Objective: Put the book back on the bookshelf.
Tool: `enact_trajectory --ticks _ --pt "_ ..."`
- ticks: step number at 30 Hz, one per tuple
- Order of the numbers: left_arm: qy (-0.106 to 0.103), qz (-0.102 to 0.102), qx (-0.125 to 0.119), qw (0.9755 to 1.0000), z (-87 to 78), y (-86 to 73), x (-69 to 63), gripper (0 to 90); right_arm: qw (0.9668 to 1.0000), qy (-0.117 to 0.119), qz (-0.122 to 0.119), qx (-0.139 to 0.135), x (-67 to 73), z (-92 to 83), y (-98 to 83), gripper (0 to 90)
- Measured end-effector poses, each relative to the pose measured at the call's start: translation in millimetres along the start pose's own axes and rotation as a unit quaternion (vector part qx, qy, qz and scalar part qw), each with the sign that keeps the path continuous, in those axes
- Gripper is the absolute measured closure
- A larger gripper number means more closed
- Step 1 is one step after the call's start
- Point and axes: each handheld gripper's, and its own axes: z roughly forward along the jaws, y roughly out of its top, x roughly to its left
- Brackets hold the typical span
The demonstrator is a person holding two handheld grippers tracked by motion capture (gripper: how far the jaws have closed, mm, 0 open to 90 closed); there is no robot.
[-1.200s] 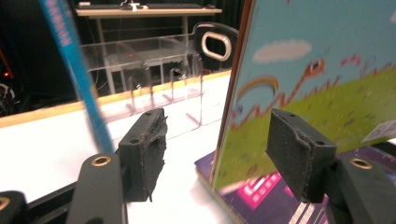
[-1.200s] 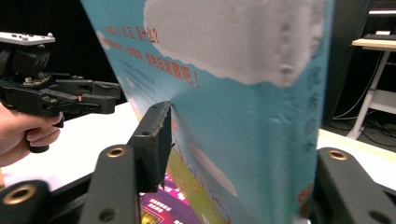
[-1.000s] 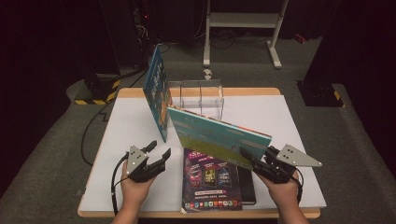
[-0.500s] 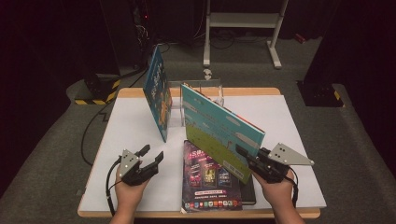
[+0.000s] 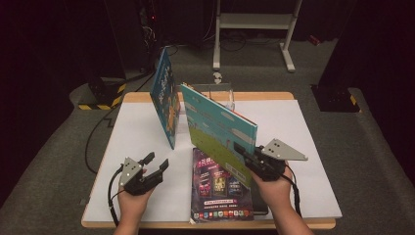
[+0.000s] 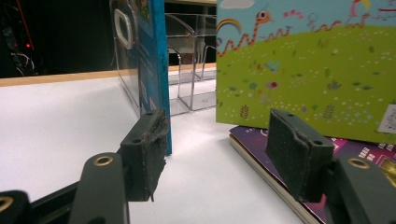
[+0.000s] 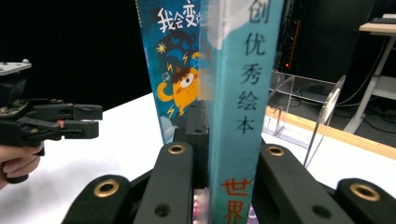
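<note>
Dark room behind, grey carpet floor; white matte worktop [image 5: 137,142] with a pale wood edge, rectangular. Clear acrylic book stand [image 6: 191,70] at the far side, thin glossy dividers; a blue picture book [image 5: 164,100] with an orange cartoon creature stands upright beside it, tilted a little. My right gripper [image 5: 252,155] has its jaws clamped on the spine edge of a teal hardcover picture book [image 5: 218,128]; I hold it raised on edge, slanting from near the stand down toward my hand; its cover shows sky, clouds and a green meadow, smooth and glossy; the spine carries Chinese characters. Under it, flat on the worktop near the front edge, lies a dark purple book [image 5: 218,188] with glossy cover. My left gripper [image 5: 155,165] hovers low over bare worktop left of the purple book; jaws spread apart, nothing between the rough black pads [image 6: 148,149].
</note>
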Motion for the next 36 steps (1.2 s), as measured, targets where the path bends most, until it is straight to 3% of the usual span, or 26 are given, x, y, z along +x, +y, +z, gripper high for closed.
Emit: enact_trajectory --ticks 12,20,25,36 --pt "-0.003 -0.011 -0.01 0.9999 -7.3 7.3 3.0 39.2 0.9996 -0.019 -0.009 0.022 19.0 30.7 11.7 80.5" --pt "-0.009 -0.009 -0.007 0.9999 -8.0 6.8 -1.4 40.5 0.9991 -0.023 -0.016 0.03 27.2 39.3 14.2 80.4" --pt "-0.024 -0.001 -0.002 0.9997 -6.1 7.5 -12.8 40.9 0.9992 -0.024 -0.011 0.031 27.7 38.6 13.3 80.2" --pt "-0.044 -0.003 0.007 0.999 11.5 2.2 -37.3 43.0 0.9991 -0.032 -0.004 0.027 32.6 38.1 11.1 80.1"
